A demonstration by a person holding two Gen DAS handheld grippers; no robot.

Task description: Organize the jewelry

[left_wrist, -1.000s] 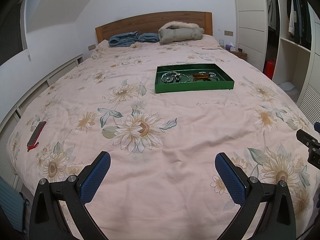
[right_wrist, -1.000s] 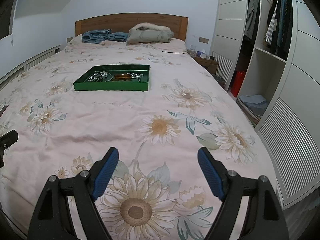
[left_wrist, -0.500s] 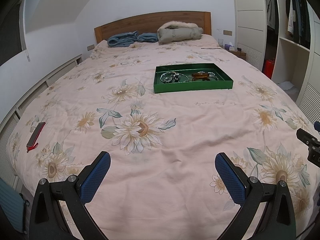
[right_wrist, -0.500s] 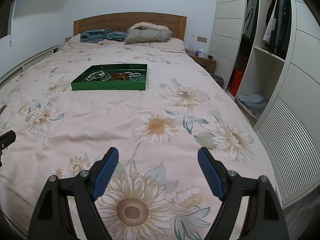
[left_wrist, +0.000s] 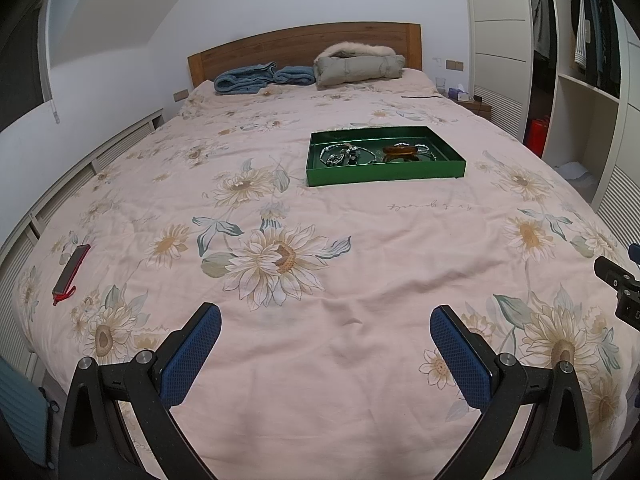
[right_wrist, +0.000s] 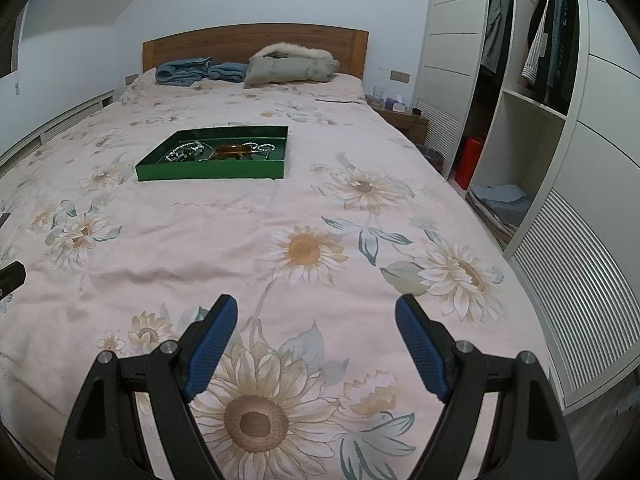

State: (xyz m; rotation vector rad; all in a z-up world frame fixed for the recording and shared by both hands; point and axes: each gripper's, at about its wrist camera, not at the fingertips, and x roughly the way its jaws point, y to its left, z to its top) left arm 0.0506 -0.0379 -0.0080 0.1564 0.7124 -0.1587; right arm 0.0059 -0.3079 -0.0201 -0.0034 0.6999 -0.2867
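Observation:
A green tray [left_wrist: 384,174] [right_wrist: 208,170] lies mid-bed on the floral quilt. Inside it are tangled silver chains [left_wrist: 340,154] [right_wrist: 186,151] and an amber bangle [left_wrist: 400,150] [right_wrist: 232,149]. My left gripper [left_wrist: 325,354] is open over the foot of the bed, well short of the tray, with nothing between its blue pads. My right gripper [right_wrist: 316,344] is open too, hovering over a large sunflower print, with the tray far ahead to its left. Part of the right gripper's body [left_wrist: 618,288] shows at the left wrist view's right edge.
A red-cased phone [left_wrist: 72,268] lies near the bed's left edge. Blue blankets [left_wrist: 260,76] and a fur-trimmed coat [left_wrist: 360,64] rest by the wooden headboard. An open wardrobe [right_wrist: 520,80] and a nightstand [right_wrist: 400,114] stand to the right.
Both views have shifted very slightly; the tray sits marginally lower and to the left in each frame. Both grippers stay open.

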